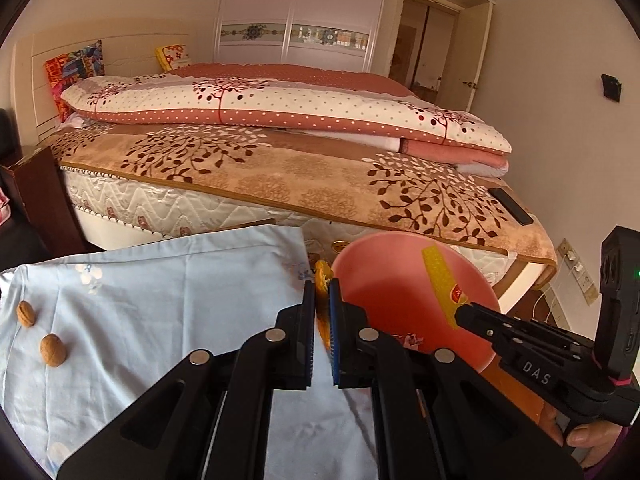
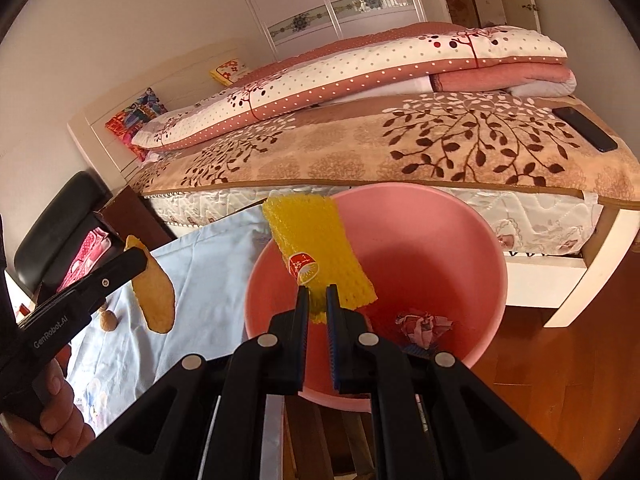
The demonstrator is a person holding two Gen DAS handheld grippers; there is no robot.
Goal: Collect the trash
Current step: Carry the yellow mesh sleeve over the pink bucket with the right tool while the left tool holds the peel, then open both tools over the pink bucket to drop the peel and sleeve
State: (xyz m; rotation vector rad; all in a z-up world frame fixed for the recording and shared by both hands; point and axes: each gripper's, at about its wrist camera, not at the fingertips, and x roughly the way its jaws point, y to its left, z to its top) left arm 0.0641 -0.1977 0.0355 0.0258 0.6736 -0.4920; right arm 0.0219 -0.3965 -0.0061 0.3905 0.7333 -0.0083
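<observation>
Right wrist: right claw (image 2: 318,294) grips foam net (image 2: 316,248) over bin (image 2: 480,240) for dropping; left claw (image 1: 322,292) clamps peel (image 1: 321,280) nearby

Smooth pink plastic basin (image 2: 460,240) at 12 o'clock; yellow foam fruit net (image 2: 320,256), ribbed; pale-blue cotton-like cloth (image 1: 160,300) at 9 o'clock; glossy wood floor (image 2: 560,380).

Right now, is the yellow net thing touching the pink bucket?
Cannot tell. In the right wrist view the right gripper holds the yellow foam net above the pink bucket, but its top overlaps the rim, so no clear gap or contact shows.
</observation>
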